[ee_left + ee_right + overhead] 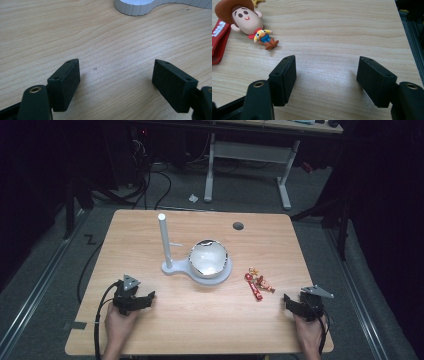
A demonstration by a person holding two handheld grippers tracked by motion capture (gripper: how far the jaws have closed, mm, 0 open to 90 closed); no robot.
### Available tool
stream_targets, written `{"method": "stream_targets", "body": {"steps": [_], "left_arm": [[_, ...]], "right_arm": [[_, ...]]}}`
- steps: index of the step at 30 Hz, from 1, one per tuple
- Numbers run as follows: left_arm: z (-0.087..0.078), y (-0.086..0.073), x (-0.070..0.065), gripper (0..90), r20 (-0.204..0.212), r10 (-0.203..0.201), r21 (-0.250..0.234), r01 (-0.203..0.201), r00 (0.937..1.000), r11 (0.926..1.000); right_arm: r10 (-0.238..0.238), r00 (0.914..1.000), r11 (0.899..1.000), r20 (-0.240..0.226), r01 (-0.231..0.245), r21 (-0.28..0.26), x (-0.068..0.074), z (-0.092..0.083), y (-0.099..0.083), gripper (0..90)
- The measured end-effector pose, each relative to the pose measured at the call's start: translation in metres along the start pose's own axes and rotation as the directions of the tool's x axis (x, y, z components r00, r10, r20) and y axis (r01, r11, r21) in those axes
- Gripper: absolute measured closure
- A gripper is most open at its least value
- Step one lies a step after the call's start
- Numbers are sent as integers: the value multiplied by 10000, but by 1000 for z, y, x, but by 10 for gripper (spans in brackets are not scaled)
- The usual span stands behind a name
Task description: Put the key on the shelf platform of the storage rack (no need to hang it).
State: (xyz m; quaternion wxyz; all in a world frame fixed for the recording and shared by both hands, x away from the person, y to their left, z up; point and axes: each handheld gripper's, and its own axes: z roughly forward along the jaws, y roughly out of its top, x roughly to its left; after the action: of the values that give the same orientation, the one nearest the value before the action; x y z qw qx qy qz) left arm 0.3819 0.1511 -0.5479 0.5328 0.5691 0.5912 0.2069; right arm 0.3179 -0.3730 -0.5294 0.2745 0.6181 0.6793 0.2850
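Pale wood-grain table (200, 320), matte — rubbery cowboy figure (247, 21) on red strap (219, 37). Left gripper (116, 75), right gripper (325, 75) — jaws wide apart, empty.

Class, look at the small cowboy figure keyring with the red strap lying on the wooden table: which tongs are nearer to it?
Right. The right tongs rest open just right of the cowboy figure keyring, apart from it. The left tongs sit far across the table, left of the white stand.
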Motion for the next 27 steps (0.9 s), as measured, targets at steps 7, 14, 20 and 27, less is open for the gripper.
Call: {"method": "stream_targets", "body": {"steps": [7,14,20,27], "left_arm": [[0,0,0,228,-1,0,1,0,10000,10000],[0,0,0,227,0,3,8,-3,10000,10000],[0,0,0,227,5,-1,14,1,10000,10000],[0,0,0,227,10,-6,16,6,10000,10000]], "right_arm": [[-189,9998,9998,-45,189,54,4,-3,0,339],[-295,9993,9992,-251,288,-269,11,-11,1,342],[-554,9977,9972,-395,533,-532,21,-19,6,341],[-727,9938,9961,-847,681,-563,30,-20,11,329]]}}
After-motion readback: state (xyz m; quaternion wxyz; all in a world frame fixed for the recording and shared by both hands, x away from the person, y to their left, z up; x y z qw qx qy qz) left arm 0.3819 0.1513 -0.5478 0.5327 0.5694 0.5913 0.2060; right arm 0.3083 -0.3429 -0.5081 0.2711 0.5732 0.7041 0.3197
